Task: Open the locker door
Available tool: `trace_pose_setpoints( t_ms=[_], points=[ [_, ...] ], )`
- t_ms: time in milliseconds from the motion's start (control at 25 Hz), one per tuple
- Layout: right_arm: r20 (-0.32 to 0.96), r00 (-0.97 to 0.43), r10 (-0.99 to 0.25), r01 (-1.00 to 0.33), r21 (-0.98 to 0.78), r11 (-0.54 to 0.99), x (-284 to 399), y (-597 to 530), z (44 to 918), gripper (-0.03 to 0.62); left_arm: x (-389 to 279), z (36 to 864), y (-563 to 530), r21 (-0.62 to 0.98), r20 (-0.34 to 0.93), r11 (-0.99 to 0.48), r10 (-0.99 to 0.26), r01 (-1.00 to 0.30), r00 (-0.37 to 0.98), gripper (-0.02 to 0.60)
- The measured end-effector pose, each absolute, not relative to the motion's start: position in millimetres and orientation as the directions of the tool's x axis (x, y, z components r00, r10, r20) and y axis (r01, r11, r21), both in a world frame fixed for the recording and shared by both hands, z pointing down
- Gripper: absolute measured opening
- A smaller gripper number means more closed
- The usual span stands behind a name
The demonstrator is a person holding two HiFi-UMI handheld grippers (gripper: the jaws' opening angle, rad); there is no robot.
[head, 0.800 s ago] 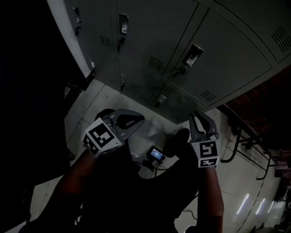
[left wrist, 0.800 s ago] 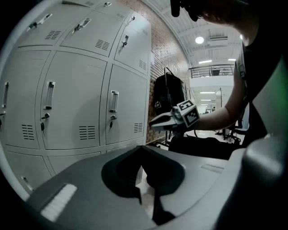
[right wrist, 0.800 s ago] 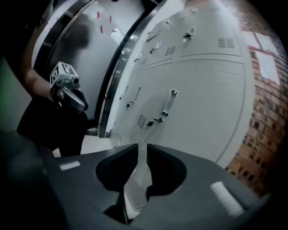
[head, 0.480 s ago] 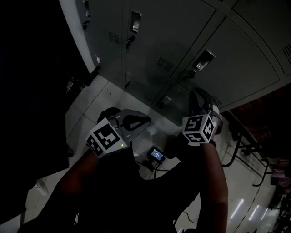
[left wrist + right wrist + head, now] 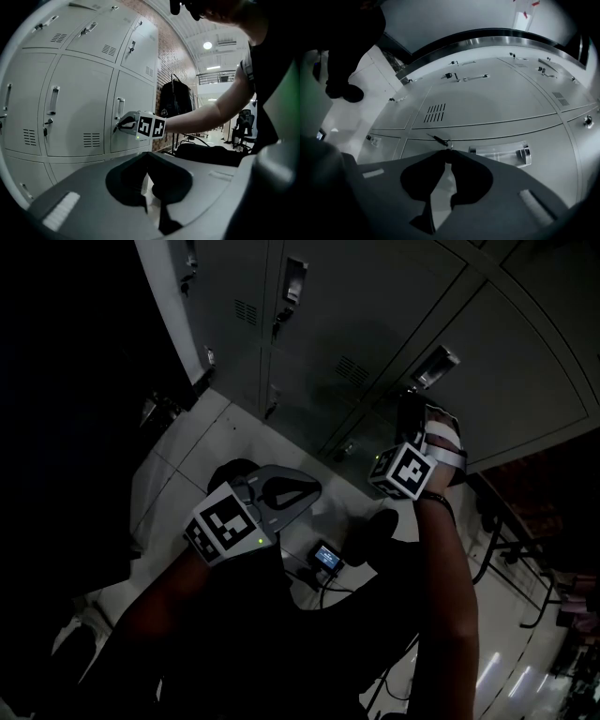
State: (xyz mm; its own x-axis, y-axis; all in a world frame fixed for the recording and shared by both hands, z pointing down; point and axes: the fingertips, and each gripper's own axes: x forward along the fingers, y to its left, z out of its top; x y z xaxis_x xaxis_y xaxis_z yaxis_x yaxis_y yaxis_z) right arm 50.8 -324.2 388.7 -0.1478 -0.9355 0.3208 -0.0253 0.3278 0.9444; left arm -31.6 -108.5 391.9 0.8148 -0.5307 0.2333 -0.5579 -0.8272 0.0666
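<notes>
Right tool (image 5: 410, 411) risen to locker door (image 5: 506, 371), tips pinched on key (image 5: 440, 139); left tool (image 5: 309, 489) tips together, unmoved.

"Where does your head camera look from?"

"From above, forward and steeply down. The lockers (image 5: 375, 315) fill the top, the floor (image 5: 183, 460) lies below, my left hand-held gripper (image 5: 305, 488) is at left and my right hand-held gripper (image 5: 412, 409) is at right, near the lockers."

"And the other two?"

"Each rides on a hand-held gripper and looks along its jaws. The left one stands off and faces the locker fronts at a slant. The right one is very close to one door, just beside a door handle (image 5: 499, 152)."

"What do they share?"

"All three see the same lockers. The head and left views both show my right hand-held gripper."
</notes>
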Motion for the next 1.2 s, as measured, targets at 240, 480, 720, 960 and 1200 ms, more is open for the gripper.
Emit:
trace_pose_setpoints(
  t_ms=[240, 480, 720, 960, 1200],
  points=[
    [0.304, -0.196, -0.932, -0.087, 0.942, 0.325, 49.5, -290.0, 386.0, 0.037, -30.6, 393.2, -106.9, 0.07, 0.234, -0.826, -0.531, -0.559, 0.814, 0.011],
    [0.28, -0.299, -0.912, -0.108, 0.94, 0.324, 61.7, -205.8, 385.9, 0.041, -32.3, 396.5, -108.1, 0.061, 0.247, -0.827, -0.531, -0.559, 0.811, 0.011],
    [0.25, -0.319, -0.914, -0.077, 0.955, 0.288, 106.3, -136.7, 389.1, 0.049, -34.4, 403.0, -109.3, 0.059, 0.272, -0.822, -0.533, -0.566, 0.801, 0.011],
    [0.264, -0.252, -0.931, -0.122, 0.946, 0.301, 155.8, -100.2, 390.1, 0.057, -32.2, 404.3, -109.9, 0.051, 0.293, -0.824, -0.528, -0.564, 0.797, 0.011],
    [0.272, -0.187, -0.944, -0.128, 0.946, 0.298, 190.9, -85.9, 391.8, 0.055, -29.8, 407.9, -110.2, 0.044, 0.312, -0.823, -0.527, -0.566, 0.791, 0.011]
  ],
)
